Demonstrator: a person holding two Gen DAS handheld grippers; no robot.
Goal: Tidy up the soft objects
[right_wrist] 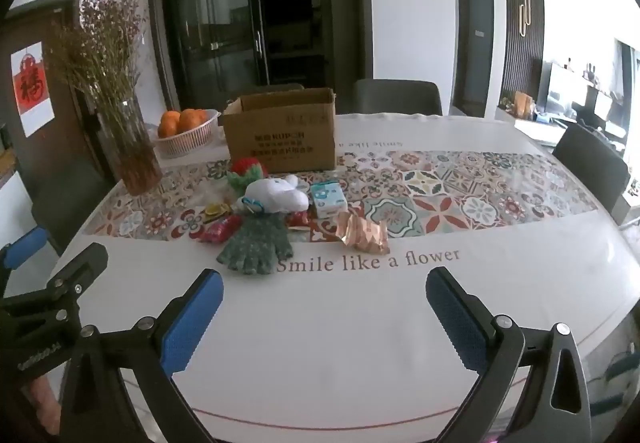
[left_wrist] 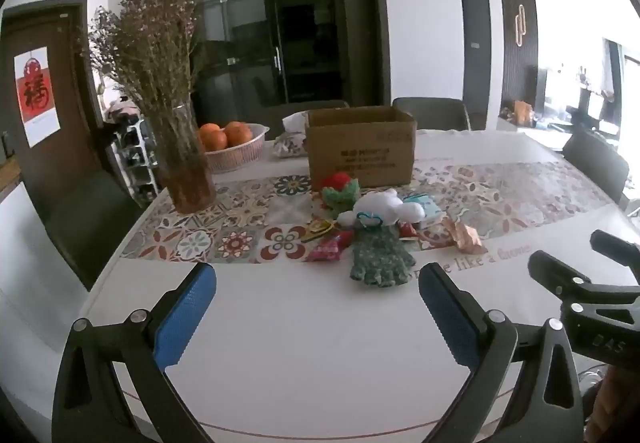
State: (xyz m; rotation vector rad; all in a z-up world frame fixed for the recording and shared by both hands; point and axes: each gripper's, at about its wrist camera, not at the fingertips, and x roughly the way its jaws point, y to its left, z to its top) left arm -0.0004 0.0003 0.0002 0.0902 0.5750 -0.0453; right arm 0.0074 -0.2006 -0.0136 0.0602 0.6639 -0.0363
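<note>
Tools: left tool (left_wrist: 316,307) and right tool (right_wrist: 324,313) hovering, fingers apart, holding nothing.
Basket (right_wrist: 188,143): holding oranges (right_wrist: 182,121).
Box (right_wrist: 280,135): standing open, contents hidden.

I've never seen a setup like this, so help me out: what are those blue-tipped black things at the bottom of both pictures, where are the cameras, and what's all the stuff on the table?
They are handheld grippers, one in each of a person's hands; no robot arm is involved. Each carries a fisheye camera looking forward along its jaws, hence the curved edges.

One picture comes from the left gripper, the other from the right gripper. Both stand open over the table and hold nothing.

Ahead lies a small pile: a green knitted glove, a white plush toy, a red-and-green knitted piece, a small tissue pack, and some snack wrappers. Behind it stands an open cardboard box, with a basket of oranges and a vase of dried flowers to the left.
</note>
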